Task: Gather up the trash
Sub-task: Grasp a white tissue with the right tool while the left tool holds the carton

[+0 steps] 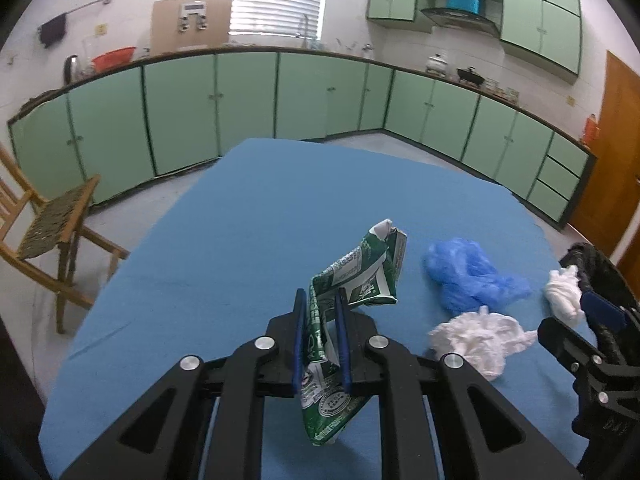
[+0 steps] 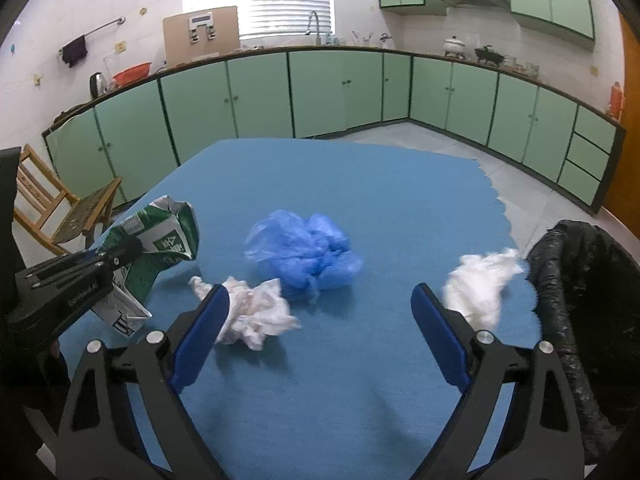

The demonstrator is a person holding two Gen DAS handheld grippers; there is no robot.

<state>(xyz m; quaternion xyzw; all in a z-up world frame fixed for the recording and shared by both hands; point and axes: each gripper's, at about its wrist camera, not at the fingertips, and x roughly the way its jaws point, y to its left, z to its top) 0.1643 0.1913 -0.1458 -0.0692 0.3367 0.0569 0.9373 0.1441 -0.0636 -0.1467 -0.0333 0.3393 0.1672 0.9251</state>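
My left gripper (image 1: 320,295) is shut on a crushed green-and-white carton (image 1: 360,272), which hangs lifted above the blue table (image 1: 240,220). The right wrist view shows that carton (image 2: 160,240) at the left, in the left gripper (image 2: 134,246). My right gripper (image 2: 320,292) stands open low over the table, its pads touching nothing. A crumpled white tissue (image 2: 256,316) lies by its left finger, and a blue plastic bag (image 2: 304,252) sits just beyond. Another white wad (image 2: 480,284) rests past its right finger. In the left wrist view, the bag (image 1: 468,272) and tissue (image 1: 476,340) lie right of the carton.
A bin lined with a black bag (image 2: 580,280) stands at the table's right edge, next to the second wad. A wooden chair (image 1: 48,232) is on the floor to the left. Green cabinets (image 1: 248,96) run along the far walls.
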